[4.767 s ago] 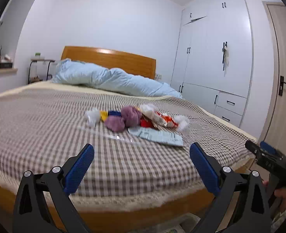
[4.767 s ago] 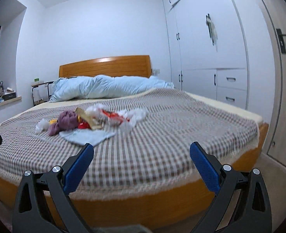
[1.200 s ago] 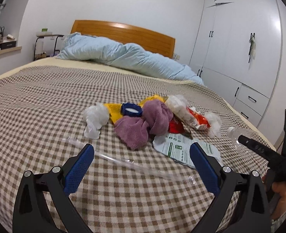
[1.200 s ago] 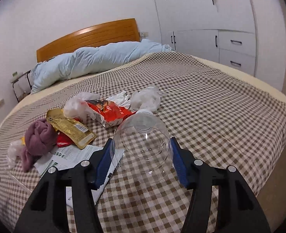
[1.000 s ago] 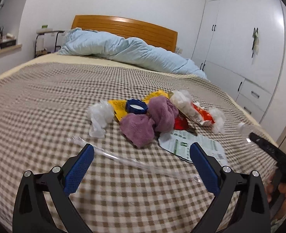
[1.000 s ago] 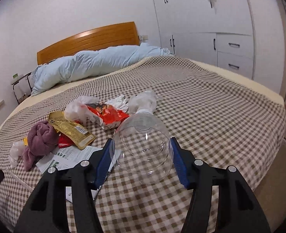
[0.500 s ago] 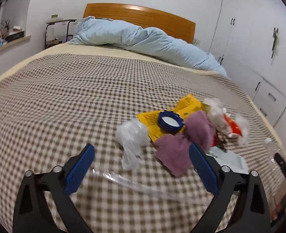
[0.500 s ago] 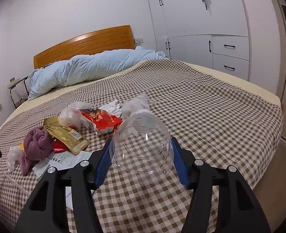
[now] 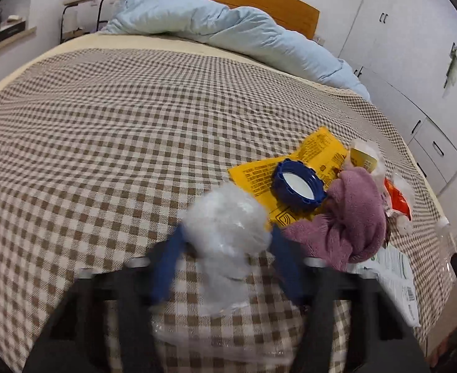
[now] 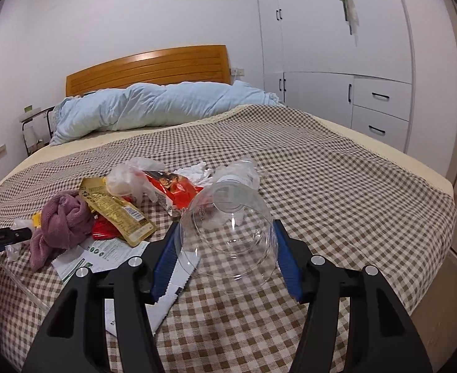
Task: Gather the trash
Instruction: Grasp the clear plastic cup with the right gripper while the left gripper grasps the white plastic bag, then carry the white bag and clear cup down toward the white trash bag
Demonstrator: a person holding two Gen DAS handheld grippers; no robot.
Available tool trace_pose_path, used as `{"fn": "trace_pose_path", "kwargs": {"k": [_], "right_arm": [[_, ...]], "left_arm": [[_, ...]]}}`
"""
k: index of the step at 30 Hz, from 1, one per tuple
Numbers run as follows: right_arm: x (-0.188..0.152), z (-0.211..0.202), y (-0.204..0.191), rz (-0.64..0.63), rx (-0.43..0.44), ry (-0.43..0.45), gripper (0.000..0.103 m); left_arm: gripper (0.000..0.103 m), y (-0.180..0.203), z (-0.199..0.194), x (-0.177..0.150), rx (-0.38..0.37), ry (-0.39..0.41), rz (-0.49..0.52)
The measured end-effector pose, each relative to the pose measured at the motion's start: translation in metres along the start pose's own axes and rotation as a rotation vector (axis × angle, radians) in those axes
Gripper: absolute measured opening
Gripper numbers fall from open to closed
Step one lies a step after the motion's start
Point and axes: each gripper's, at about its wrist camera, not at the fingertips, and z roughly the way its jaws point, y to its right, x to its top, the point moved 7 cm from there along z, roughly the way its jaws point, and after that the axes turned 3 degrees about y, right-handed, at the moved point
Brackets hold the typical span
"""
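Clear plastic fills both grippers. The left gripper (image 9: pixel 225 242), its jaws just now closing, has a crumpled bag (image 9: pixel 226 227) between its blurred blue pads, which look to be touching its sides. Just right of the bag lie a blue cap (image 9: pixel 298 186), a yellow wrapper (image 9: pixel 318 149) and a purple cloth (image 9: pixel 349 217). The right gripper (image 10: pixel 226 242), half open, clamps a bottle (image 10: pixel 228 236) above the checked bed (image 10: pixel 337 186).
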Motion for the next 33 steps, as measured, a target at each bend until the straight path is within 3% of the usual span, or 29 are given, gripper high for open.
{"fn": "trace_pose_path", "kwargs": {"k": [4,9,15,23,29,33], "right_arm": [[0.002,-0.005,-0.004,-0.048,-0.018,0.031,0.057],[0.004,-0.009,-0.004,-0.058,-0.016,0.048,0.057],[0.005,-0.016,-0.005,-0.055,0.0,0.057,0.057],[0.004,-0.023,-0.006,-0.055,0.011,0.06,0.057],[0.008,-0.039,-0.008,-0.097,0.021,0.081,0.057],[0.012,-0.056,-0.009,-0.118,0.034,0.088,0.057]], "left_arm": [[0.031,-0.003,-0.002,0.0,-0.006,0.02,-0.02],[0.031,0.0,-0.022,0.003,-0.026,0.081,-0.018],[0.031,0.001,-0.057,0.001,0.026,0.17,0.016],[0.031,0.023,-0.077,-0.002,-0.049,0.19,0.057],[0.031,0.036,-0.117,-0.008,-0.103,0.242,0.066],[0.031,0.047,-0.145,-0.015,-0.1,0.275,0.079]]}}
